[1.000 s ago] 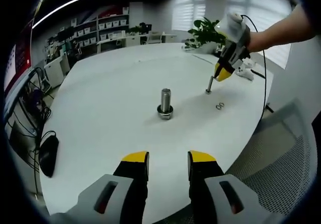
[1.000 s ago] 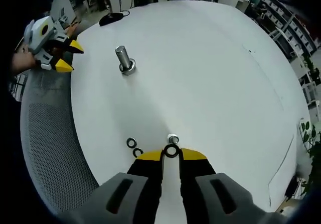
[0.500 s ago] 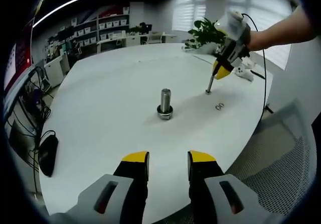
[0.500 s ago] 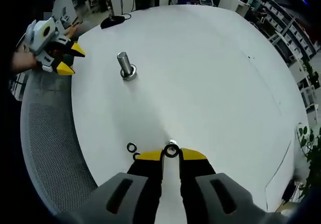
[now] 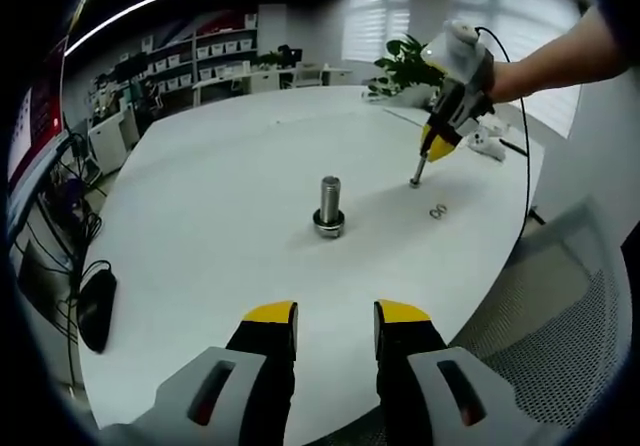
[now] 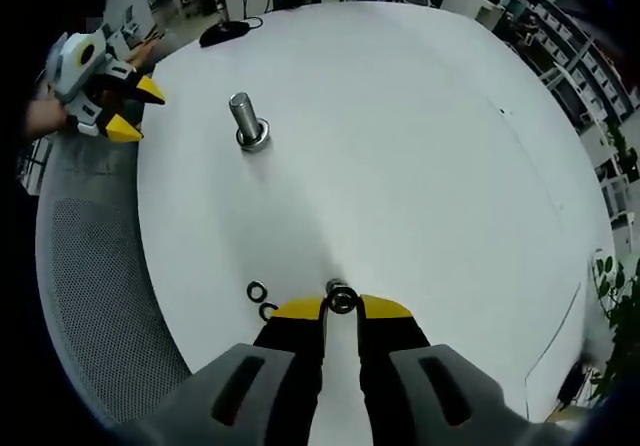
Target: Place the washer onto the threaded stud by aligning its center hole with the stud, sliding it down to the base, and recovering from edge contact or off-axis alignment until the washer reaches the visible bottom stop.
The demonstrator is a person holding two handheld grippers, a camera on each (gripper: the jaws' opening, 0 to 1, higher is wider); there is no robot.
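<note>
A tall threaded stud (image 5: 329, 204) stands upright mid-table with a washer round its base; it also rises at the upper left (image 6: 245, 119). A thinner stud (image 5: 417, 173) stands further right. My right gripper (image 5: 437, 149) hovers right over its top, shut on a small dark washer (image 6: 342, 300); the thin stud's tip (image 6: 335, 287) shows just behind that washer. Two loose washers (image 6: 262, 301) lie on the white table (image 6: 420, 146) left of my jaws, also seen as loose washers (image 5: 438, 211). My left gripper (image 5: 335, 318) is open near the table's edge, holding nothing, and shows again (image 6: 128, 109).
A black mouse (image 5: 97, 308) lies near the left table edge. A grey mesh chair (image 5: 560, 336) stands beyond the right edge, chair mesh (image 6: 100, 286). A potted plant (image 5: 405, 64) and a white object (image 5: 488, 146) sit at the far side.
My right gripper has shifted slightly with the washer, which now sits closer over the thin stud's tip. The left gripper and the tall stud have not moved.
</note>
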